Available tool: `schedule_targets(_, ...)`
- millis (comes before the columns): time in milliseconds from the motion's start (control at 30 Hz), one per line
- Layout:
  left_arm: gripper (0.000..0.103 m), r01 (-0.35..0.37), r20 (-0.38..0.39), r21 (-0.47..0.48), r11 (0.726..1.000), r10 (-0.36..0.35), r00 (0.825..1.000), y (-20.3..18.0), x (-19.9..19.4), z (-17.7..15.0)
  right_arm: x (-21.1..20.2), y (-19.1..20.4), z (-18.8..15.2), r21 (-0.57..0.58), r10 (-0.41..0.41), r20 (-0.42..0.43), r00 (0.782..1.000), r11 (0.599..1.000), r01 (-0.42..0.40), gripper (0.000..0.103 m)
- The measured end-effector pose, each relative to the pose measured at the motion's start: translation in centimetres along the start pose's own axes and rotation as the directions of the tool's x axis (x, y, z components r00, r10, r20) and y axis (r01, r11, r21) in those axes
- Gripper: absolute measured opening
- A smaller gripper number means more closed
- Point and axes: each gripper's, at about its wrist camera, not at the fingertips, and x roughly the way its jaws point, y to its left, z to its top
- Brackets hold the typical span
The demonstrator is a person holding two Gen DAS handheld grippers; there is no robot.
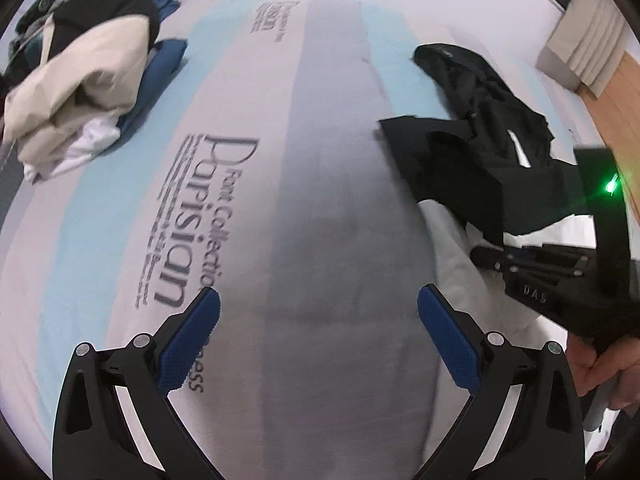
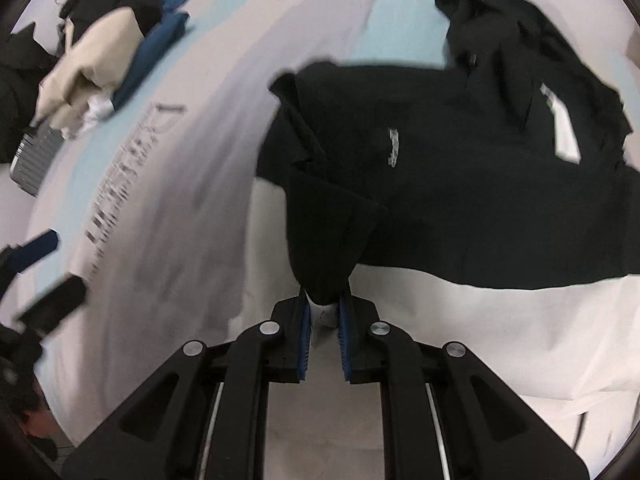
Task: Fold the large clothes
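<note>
A black and white garment (image 2: 460, 184) lies spread on the printed bedsheet (image 2: 192, 184), black part on top, white part (image 2: 500, 328) toward me. My right gripper (image 2: 324, 316) is shut on a bunched black and white fold of it. The left wrist view shows the same garment (image 1: 480, 152) at the right, with the right gripper's black body (image 1: 540, 280) over it and a hand (image 1: 600, 364) behind. My left gripper (image 1: 318, 320) hangs open over the bare grey stripe of the sheet (image 1: 340, 220), with nothing between its blue pads (image 1: 192, 340).
A pile of beige, black, blue and white clothes (image 1: 80, 68) sits at the far left of the bed, also the pile (image 2: 100, 56) in the right wrist view. A beige curtain (image 1: 588, 40) and wooden floor (image 1: 624, 120) lie beyond the right edge.
</note>
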Motion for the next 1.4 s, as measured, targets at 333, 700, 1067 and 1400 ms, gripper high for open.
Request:
schedule_targets(333, 0.097, 0.008, -0.046, -0.101, 0.995, -0.012, 0.999, 1.6, 2.4, -0.7, 0.5, 0.5, -0.1, -0.078, -0.01, -0.011, 1.0, 0.997, 0.01, 0.014)
schedule_targets(700, 0.097, -0.044, -0.025, -0.111, 0.993, 0.042, 0.999, 1.7, -0.7, 1.0, -1.5, 1.0, 0.7, -0.043, 0.163, -0.025, 0.986, 0.986, -0.164, 0.068)
schedule_targets(1067, 0.097, 0.017, 0.015, -0.043, 0.999, -0.016, 1.0, -1.8, -3.2, 6.0, -11.1, -2.9, 2.4, -0.086, 0.225, 0.095, 0.97, 0.972, -0.217, 0.09)
schedule_targets(1400, 0.097, 0.273, -0.069, 0.1, 0.957, -0.267, 0.961, -12.8, 7.4, 18.6, -10.8, -18.7, 10.5, -0.092, -0.026, 0.192, 0.981, 0.995, 0.045, 0.095)
